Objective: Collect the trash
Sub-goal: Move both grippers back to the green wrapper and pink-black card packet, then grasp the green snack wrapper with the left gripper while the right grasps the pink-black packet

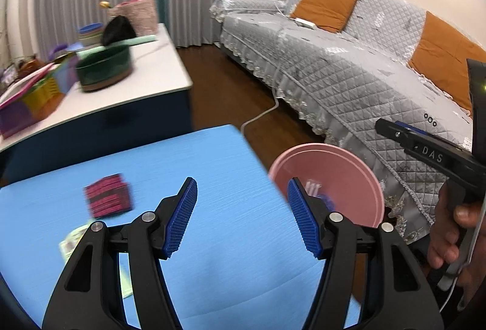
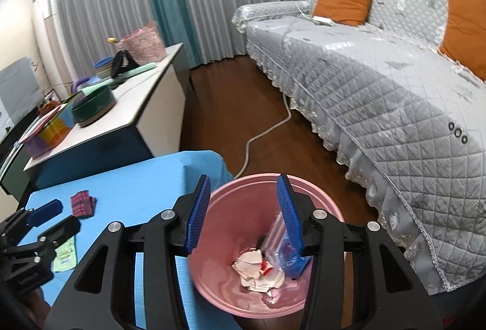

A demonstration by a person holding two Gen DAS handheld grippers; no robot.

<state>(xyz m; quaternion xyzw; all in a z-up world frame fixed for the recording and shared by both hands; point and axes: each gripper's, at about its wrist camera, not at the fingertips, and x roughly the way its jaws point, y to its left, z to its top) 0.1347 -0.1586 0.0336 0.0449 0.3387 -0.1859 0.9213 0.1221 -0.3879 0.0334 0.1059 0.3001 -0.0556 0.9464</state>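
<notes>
Grey quilted sofa [image 2: 395, 93] along the right, with orange cushions [image 2: 343, 0] against its back. White counter [image 1: 127, 87] on the left, loaded with a green pot [image 1: 104, 69] and a coloured box [image 1: 33, 99]. White cable [image 2: 267, 129] snaking over the dark floor [image 2: 231, 105] between counter and sofa. Closer in, blue table [image 1: 212, 178] filling the foreground. Pink bin [image 2: 243, 269] just off the table's right edge, down by the sofa skirt. Right gripper [image 2: 244, 208] hanging straight over the bin mouth, jaws spread wide, nothing between the blue pads [image 2: 199, 214]. In the bin: crumpled white paper [image 2: 255, 269] near the bottom, clear-and-blue wrapper [image 2: 285, 251] leaning on the inner wall, right under the right-hand pad. Left gripper [image 1: 241, 214] low over the table near its right edge, jaws also wide apart and bare. Red-and-black packet [image 1: 107, 199] lying flat on the table, ahead and to the left of the left gripper, well clear of its pads. Pale green wrapper [image 2: 65, 252] on the table nearer still, partly hidden under the left gripper's left arm. Seen from the right wrist, left gripper just beside that green wrapper, packet a little beyond its tips.
</notes>
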